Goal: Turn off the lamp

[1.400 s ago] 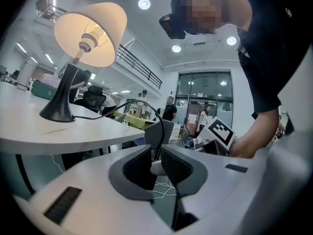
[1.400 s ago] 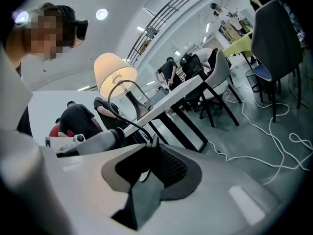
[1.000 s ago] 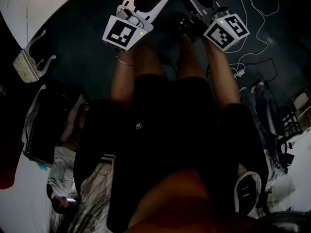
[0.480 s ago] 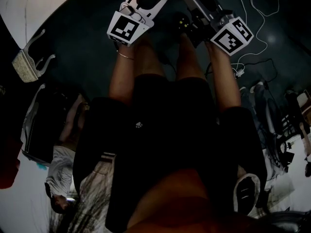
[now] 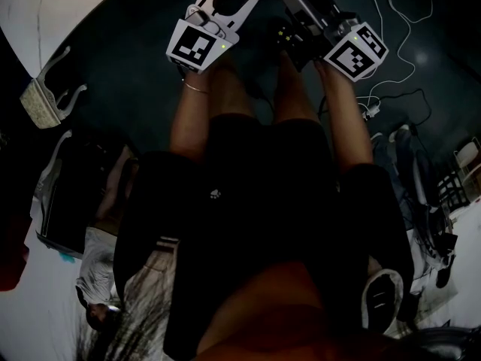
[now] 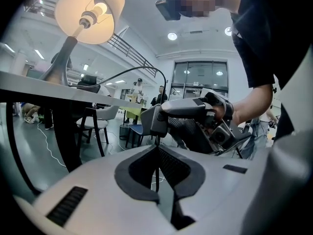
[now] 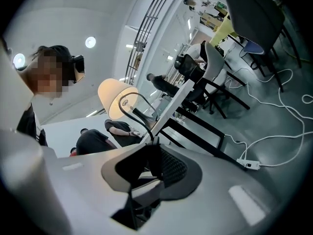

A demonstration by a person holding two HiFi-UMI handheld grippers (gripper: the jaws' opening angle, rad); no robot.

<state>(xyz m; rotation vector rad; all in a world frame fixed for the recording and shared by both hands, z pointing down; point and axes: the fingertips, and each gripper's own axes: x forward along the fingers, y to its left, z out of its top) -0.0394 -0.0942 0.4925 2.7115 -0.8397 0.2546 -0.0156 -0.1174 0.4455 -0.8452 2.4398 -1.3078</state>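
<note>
Lamp (image 6: 89, 11): is shining, not yet switched off.
Right gripper (image 7: 153, 142): jaws are gripping the cord (image 7: 138, 115), just easing open slightly.
Left gripper (image 6: 156, 149): jaws are pinching the same cord.
Remaining: finding and pressing the switch.

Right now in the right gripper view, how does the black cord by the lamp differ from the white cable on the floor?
The black cord arcs through the air past the lit lamp; the white cable lies looped on the floor. The white cable ends at a power strip; the black cord does not reach it. Both are thin, flexible leads.
</note>
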